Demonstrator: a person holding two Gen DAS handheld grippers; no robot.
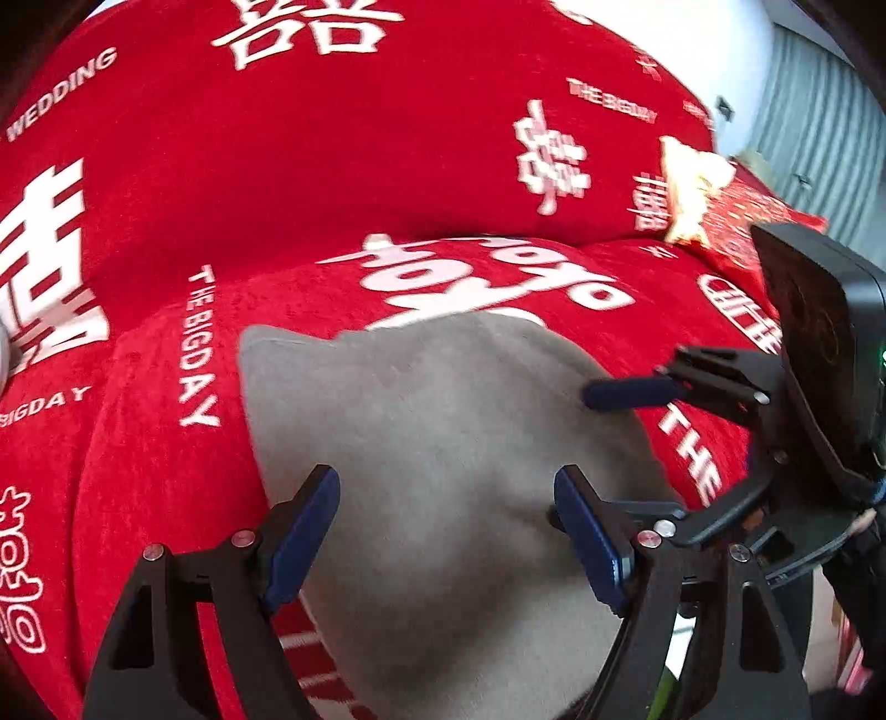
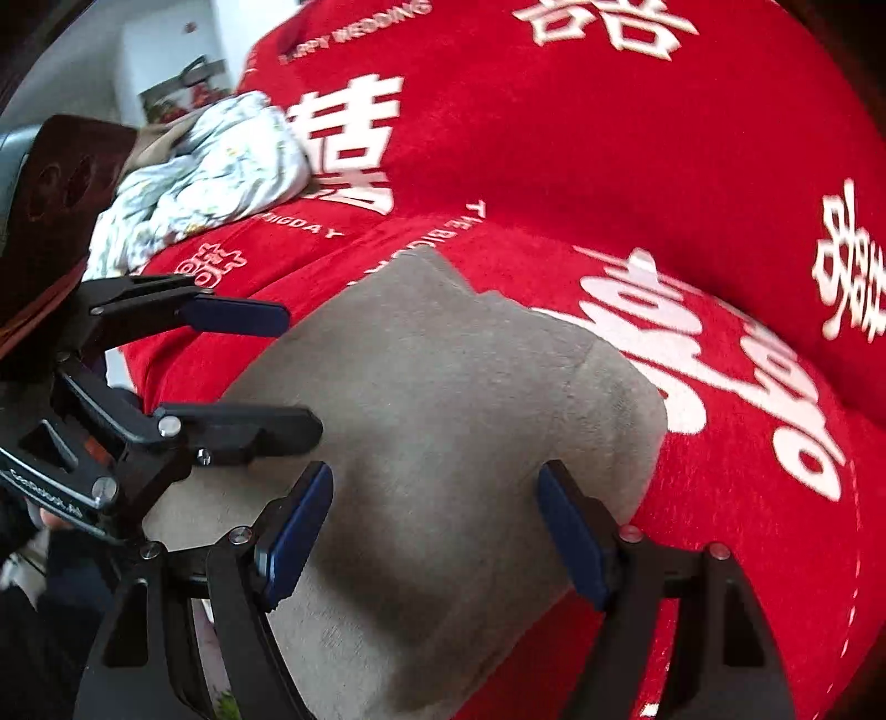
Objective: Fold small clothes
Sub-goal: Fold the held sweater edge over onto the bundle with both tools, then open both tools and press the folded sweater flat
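Open left claw (image 1: pixel 446 545) over grey garment (image 1: pixel 443 443) (flat)

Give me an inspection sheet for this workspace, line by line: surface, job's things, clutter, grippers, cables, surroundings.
Surface: red cover with white lettering, over soft cushions.
Job's things: grey garment lying flat on the cover, under both grippers.
Clutter: crumpled floral cloth at the far edge; red-and-gold packet on the cover.
Grippers: left gripper open above the garment; right gripper open above it, nothing clamped.
Cables: nothing seen.
Surroundings: white wall; grey ribbed panel.
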